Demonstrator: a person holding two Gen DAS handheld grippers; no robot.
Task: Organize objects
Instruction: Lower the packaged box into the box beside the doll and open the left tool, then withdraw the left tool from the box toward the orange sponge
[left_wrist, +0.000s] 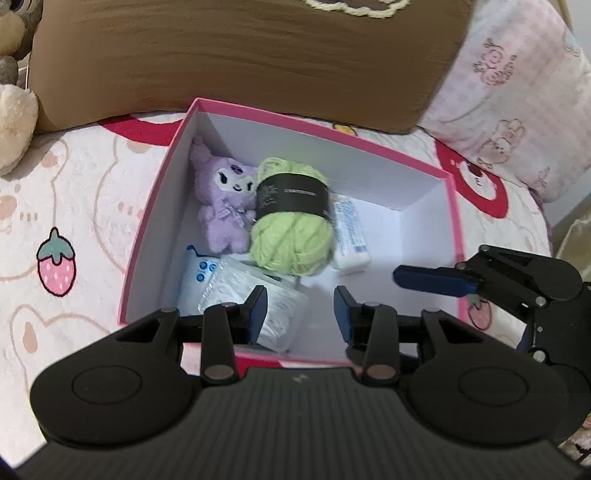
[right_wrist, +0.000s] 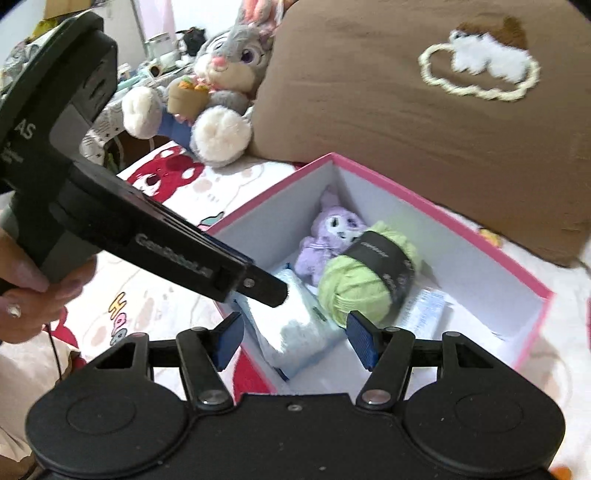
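Both empty: left gripper (left_wrist: 300, 314) parted narrowly, right gripper (right_wrist: 293, 339) wider, over pink box (left_wrist: 155, 206) on bed; green yarn (left_wrist: 291, 221) at twelve o'clock, long axis twelve-to-six, left nearer.

Both views sit close above the pink box (left_wrist: 325, 127), tilted steeply down into it. The left wrist view faces its near rim, with the box filling the frame's centre. The right wrist view looks in from the box's corner, at lower centre. The 2 views share the box interior and the brown cushion (right_wrist: 424, 140) behind.
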